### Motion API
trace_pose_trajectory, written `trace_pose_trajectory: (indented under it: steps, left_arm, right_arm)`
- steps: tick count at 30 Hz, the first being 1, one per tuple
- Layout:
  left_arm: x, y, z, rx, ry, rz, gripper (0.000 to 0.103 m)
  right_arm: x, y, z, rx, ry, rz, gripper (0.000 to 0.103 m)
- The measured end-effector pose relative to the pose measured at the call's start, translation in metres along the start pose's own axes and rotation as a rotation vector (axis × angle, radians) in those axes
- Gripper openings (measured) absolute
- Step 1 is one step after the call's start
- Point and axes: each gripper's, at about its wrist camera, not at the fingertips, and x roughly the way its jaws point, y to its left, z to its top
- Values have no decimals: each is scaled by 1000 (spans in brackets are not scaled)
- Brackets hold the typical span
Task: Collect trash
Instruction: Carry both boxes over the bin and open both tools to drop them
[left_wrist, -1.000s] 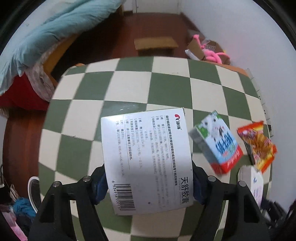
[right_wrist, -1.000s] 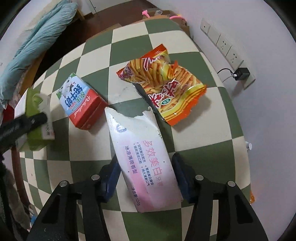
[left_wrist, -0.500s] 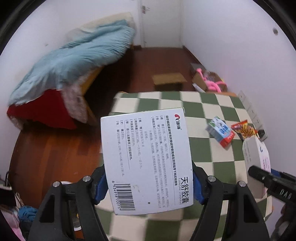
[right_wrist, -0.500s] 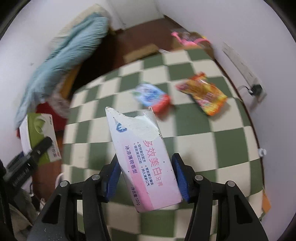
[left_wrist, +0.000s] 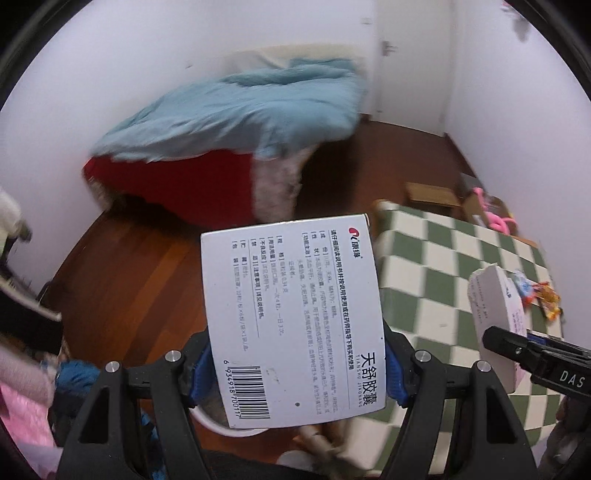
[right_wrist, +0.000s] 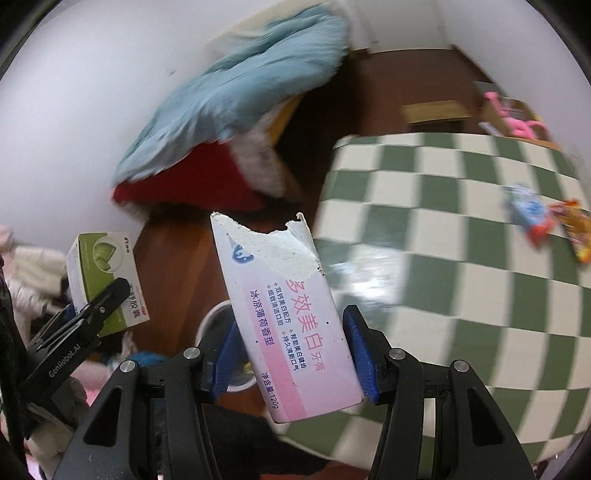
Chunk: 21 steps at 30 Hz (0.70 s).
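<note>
Medicine box: a white carton (left_wrist: 295, 321) with black print and a barcode, standing lengthwise up from the left gripper, its far end toward 12 o'clock; in the right wrist view its green face (right_wrist: 107, 280) shows at 9 o'clock.
Left gripper: (left_wrist: 297, 365) clamped on the carton's lower half, blue pads pressed to both long sides; it points steeply down over the wooden floor (left_wrist: 122, 280).
Toothpaste box: a pink and white carton (right_wrist: 288, 317) with a torn top edge, tilted slightly left, held off the table.
Right gripper: (right_wrist: 290, 354) closed on this carton, blue pads against its two sides, angled down; in the left wrist view its black finger (left_wrist: 517, 345) sits at 3 o'clock with the carton.
Bin: a white rim (right_wrist: 210, 321) shows just beneath the toothpaste box, at 7 o'clock of it.
Table: green and white checked top (right_wrist: 443, 258) at 3 o'clock.
Left on table: a blue and red carton (right_wrist: 528, 214) and an orange snack bag (right_wrist: 576, 229) side by side at the far right edge, blurred.
Bed: a blue quilt (left_wrist: 240, 110) over red cover at 11 o'clock.
</note>
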Motion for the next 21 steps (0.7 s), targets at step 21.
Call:
trace_pose_trajectory:
  steps: [21]
  left_arm:
    - [201, 176, -120, -321, 456, -8, 75]
  right_arm:
    - [321, 123, -80, -112, 484, -43, 56]
